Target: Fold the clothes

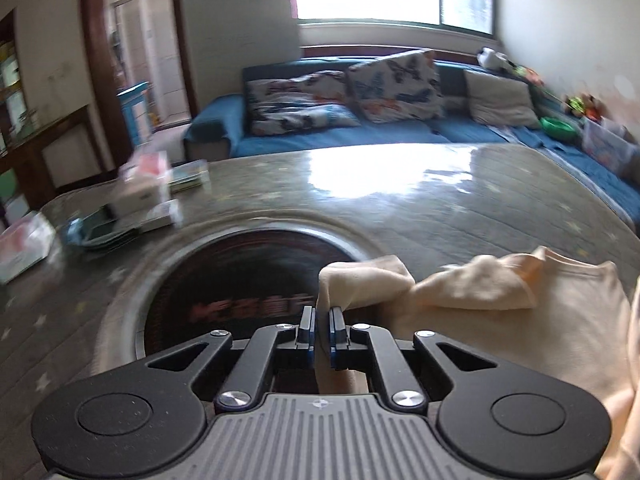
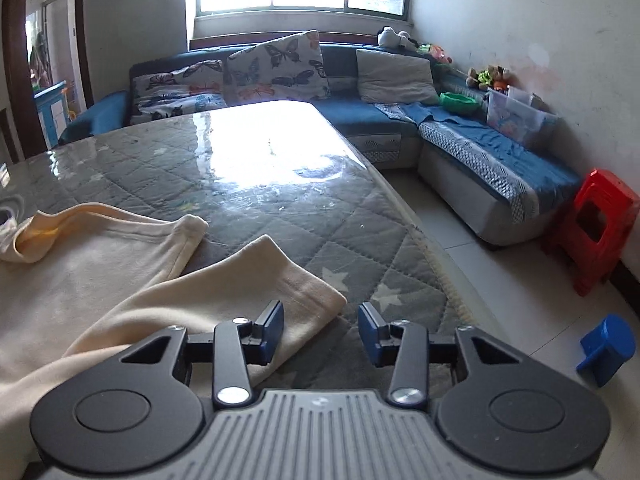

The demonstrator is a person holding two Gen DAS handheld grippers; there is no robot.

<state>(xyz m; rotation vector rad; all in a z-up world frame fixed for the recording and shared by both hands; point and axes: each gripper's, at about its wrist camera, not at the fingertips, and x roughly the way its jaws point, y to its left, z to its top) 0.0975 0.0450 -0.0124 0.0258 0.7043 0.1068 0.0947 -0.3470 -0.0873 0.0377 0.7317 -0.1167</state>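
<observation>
Left hand-held gripper (image 1: 321,330): I see its jaws pressed together on a fold of the cream shirt (image 1: 520,320), the cloth running up between the fingers (image 1: 307,326) and bunching just past them.
Right hand-held gripper (image 2: 321,330): I see it spread wide, nothing between the jaws; its left finger (image 2: 272,330) sits over the corner of a sleeve (image 2: 256,292), the other finger over the bare quilted cover.
Cream shirt, right wrist view (image 2: 80,280): it lies mostly flat on the table (image 2: 280,184), neckline (image 2: 36,236) towards the far left, one short sleeve end turned towards the middle of the table, the nearer sleeve reaching out to my open gripper.
Cream shirt, left wrist view: the pinched part is lifted and twisted, the rest spread to the right on the table.
Table: grey quilted cover with pale stars under a glossy clear sheet, window glare on the far half.
Round inset (image 1: 248,280): dark circular panel in the tabletop, right beyond the left gripper; its lettering is too blurred for me to read.
Far left of table: boxes and books (image 1: 148,188), blurred.
Beyond: blue sofa (image 2: 360,112) with butterfly cushions (image 2: 276,66); red stool (image 2: 600,232) on the floor beside it.
</observation>
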